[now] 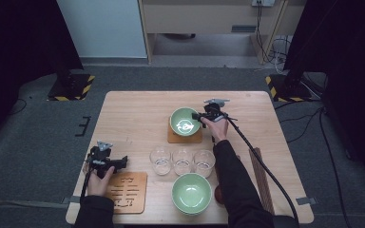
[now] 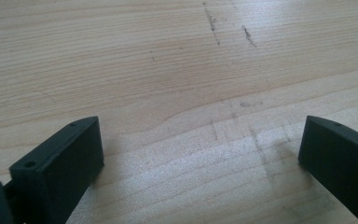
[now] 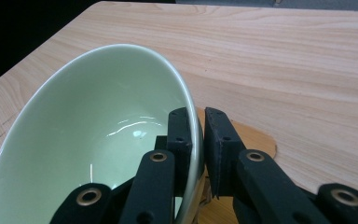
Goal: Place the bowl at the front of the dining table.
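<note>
Right gripper (image 3: 198,135) jaws clamped on green bowl (image 3: 98,140) rim, left gripper (image 2: 200,154) jaws apart.

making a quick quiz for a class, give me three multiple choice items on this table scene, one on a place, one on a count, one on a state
1. Where does the far green bowl sit?
A. on a wooden coaster
B. inside a glass
C. on the floor

2. How many clear glasses stand in the row between the two bowls?
A. one
B. three
C. five

3. How does the right gripper stand?
A. wide open above a glass
B. lying on the slotted board
C. shut on the far bowl's rim

Answers:
1. A, the high view shows the coaster's edges sticking out under the bowl.
2. B, three glasses stand side by side in front of the near green bowl.
3. C, in the right gripper view one jaw is inside the rim and one outside, pressed against it; the left gripper is open over the bare table.
</note>
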`<move>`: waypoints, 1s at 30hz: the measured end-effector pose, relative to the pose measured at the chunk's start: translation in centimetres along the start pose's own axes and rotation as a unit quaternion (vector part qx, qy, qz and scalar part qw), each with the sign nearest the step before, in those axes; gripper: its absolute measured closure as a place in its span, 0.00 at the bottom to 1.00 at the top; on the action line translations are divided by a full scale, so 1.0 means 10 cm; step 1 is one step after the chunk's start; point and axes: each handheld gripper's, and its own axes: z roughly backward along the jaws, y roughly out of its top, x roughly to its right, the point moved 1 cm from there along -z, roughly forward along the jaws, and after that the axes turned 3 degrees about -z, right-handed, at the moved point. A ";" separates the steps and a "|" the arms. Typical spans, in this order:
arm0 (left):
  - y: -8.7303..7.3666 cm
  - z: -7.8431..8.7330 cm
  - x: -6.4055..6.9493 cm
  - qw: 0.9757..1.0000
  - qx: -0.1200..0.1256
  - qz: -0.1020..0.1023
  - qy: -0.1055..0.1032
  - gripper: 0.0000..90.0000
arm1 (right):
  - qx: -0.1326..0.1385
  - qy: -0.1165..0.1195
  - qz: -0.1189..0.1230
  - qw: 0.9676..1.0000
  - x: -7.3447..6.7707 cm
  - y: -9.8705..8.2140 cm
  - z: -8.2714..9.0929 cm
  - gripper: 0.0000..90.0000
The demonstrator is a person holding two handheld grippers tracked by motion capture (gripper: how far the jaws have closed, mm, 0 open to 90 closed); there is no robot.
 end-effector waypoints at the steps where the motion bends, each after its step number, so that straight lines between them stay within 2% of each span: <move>1: 0.00 0.00 0.00 1.000 0.000 0.000 0.000 0.00 | -0.002 0.001 -0.001 1.000 0.00 -0.01 -0.01 0.91; 11: 0.00 0.00 0.00 1.000 0.000 0.000 0.000 0.00 | 0.003 -0.005 -0.007 1.000 0.02 -0.02 -0.02 0.90; 16: 0.00 0.00 0.00 1.000 0.000 0.000 0.000 0.00 | 0.013 -0.010 -0.002 1.000 0.03 -0.02 -0.02 0.89; 18: 0.00 0.00 0.00 1.000 0.000 0.000 0.000 0.00 | 0.016 -0.019 0.006 1.000 0.03 -0.02 -0.02 0.88; 19: 0.00 0.00 0.00 1.000 0.000 0.000 0.000 0.00 | 0.020 -0.012 0.001 1.000 0.04 -0.01 -0.01 0.88; 23: 0.00 0.00 0.00 1.000 0.000 0.000 0.000 0.00 | 0.036 -0.020 0.010 0.999 0.04 0.01 0.06 0.79; 30: 0.00 0.00 0.00 1.000 0.000 0.000 0.000 0.00 | 0.069 -0.019 0.013 0.997 0.07 0.07 0.27 0.68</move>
